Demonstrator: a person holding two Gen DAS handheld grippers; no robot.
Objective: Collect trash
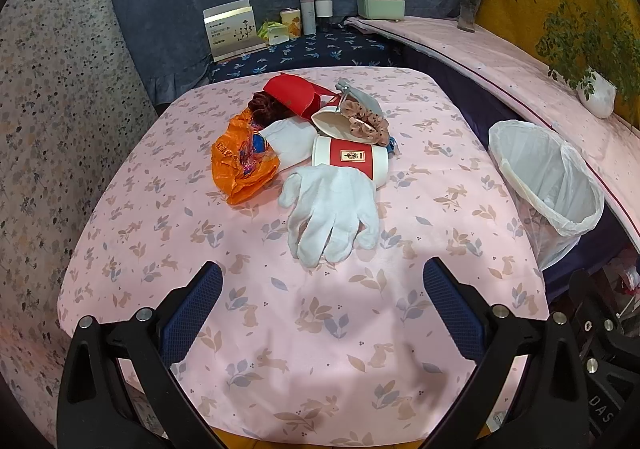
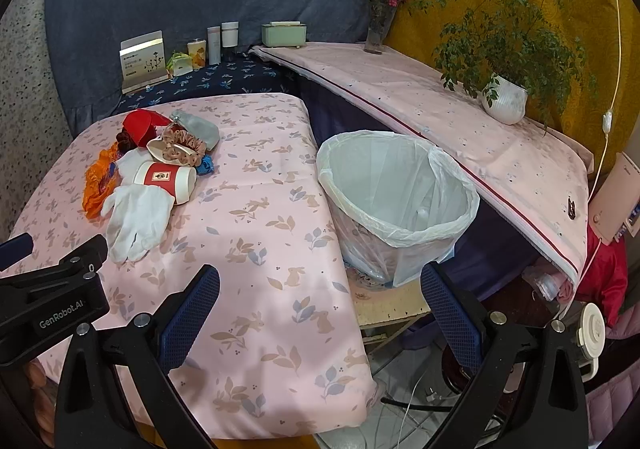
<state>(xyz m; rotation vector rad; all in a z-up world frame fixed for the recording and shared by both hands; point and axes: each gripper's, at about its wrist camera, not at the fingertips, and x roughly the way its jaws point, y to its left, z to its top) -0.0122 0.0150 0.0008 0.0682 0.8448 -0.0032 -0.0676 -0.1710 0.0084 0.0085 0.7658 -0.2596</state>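
Observation:
A pile lies mid-table on the pink cloth (image 1: 320,329): a white glove (image 1: 332,209), a red-and-white paper cup (image 1: 350,161) on its side, an orange plastic bag (image 1: 240,161), a red box (image 1: 296,95), a pink scrunchie (image 1: 366,123) and a grey pouch (image 1: 360,95). A bin with a white liner (image 2: 396,193) stands off the table's right edge. My left gripper (image 1: 322,281) is open and empty, just short of the glove. My right gripper (image 2: 320,285) is open and empty over the table's right edge, near the bin. The glove (image 2: 138,221) and cup (image 2: 166,179) show at left in the right wrist view.
A shelf under pink cloth (image 2: 440,117) runs behind the bin with a potted plant (image 2: 504,97) and a flower vase (image 2: 378,29). Boxes and bottles (image 1: 280,23) stand at the back. Cables and clutter lie on the floor at right.

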